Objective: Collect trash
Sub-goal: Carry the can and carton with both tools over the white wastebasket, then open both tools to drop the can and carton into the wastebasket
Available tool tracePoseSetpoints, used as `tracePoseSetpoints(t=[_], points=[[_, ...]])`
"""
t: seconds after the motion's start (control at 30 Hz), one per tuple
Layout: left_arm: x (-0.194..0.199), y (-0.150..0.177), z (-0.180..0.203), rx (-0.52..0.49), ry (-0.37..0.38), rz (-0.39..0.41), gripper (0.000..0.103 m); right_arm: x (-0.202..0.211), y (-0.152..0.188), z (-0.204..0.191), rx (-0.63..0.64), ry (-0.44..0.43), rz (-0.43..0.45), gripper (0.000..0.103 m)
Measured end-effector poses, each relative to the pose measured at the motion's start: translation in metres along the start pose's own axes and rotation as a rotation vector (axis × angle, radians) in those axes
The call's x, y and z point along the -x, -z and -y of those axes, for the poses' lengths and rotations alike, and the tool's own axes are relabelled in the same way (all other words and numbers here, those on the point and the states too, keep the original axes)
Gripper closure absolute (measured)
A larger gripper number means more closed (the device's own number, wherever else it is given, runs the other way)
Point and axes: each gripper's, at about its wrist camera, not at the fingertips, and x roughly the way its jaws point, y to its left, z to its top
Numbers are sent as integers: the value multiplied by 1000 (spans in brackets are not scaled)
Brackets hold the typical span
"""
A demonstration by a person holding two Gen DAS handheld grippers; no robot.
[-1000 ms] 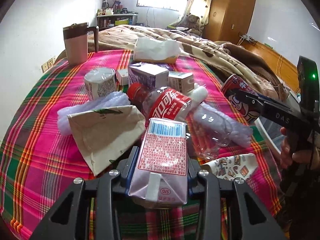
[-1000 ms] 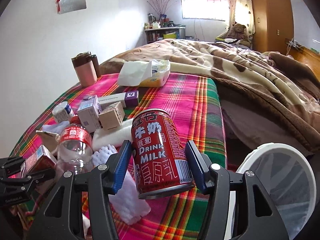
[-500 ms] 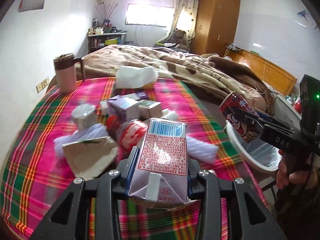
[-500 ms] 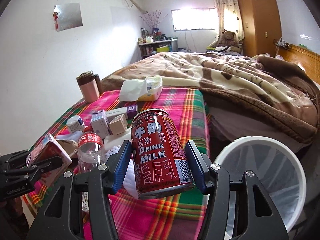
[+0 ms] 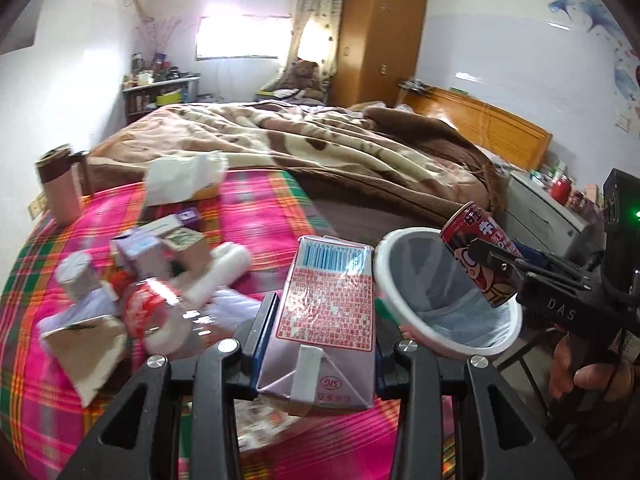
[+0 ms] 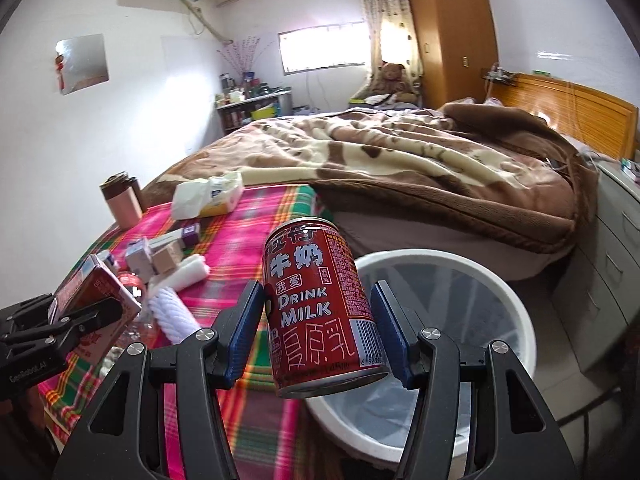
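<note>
Cargo is in both grippers: the left gripper (image 5: 324, 344) pinches a pink drink carton (image 5: 326, 316), and the right gripper (image 6: 320, 320) clamps a red milk can (image 6: 320, 312). The white bin (image 6: 460, 280) sits off the desk (image 6: 240, 240) edge, at four o'clock from the can. A release too soon could bounce the can off the rim, while the carton could clip the near lip.
</note>
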Motion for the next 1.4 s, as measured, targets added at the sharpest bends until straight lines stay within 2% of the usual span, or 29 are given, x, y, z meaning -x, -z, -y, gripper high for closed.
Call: tracePoseSetpoints(t=[0.2,0.57,0.87,0.93,1.0,1.07,1.2,1.3,1.4], points=[[-22,-10,33,-31,62,-17,63,-3,6,28,-40,92,-18,46],[-65,-17,88,-81,153,-87,63,-11,22,68,-83,167,-92,46],[-89,-17,112,-108,154,-129,61,-19,28,88,-98,216,-150,46],[-91,-16,114,-114,157,-135,55,-20,29,90,-101,223,-157,46],[-90,-16,114,-108,160,-127,40,-21,30,93,-107,228,-161,45],[-90,-16,114,-104,163,-121,34,-21,31,95,-109,217,-163,45],[-89,-16,111,-96,152,-126,32,-21,30,96,-105,219,-163,43],[-84,-15,107,-91,153,-122,30,-18,29,94,-110,220,-144,34],[-78,-15,104,-89,148,-111,30,-15,26,92,-113,216,-133,33]])
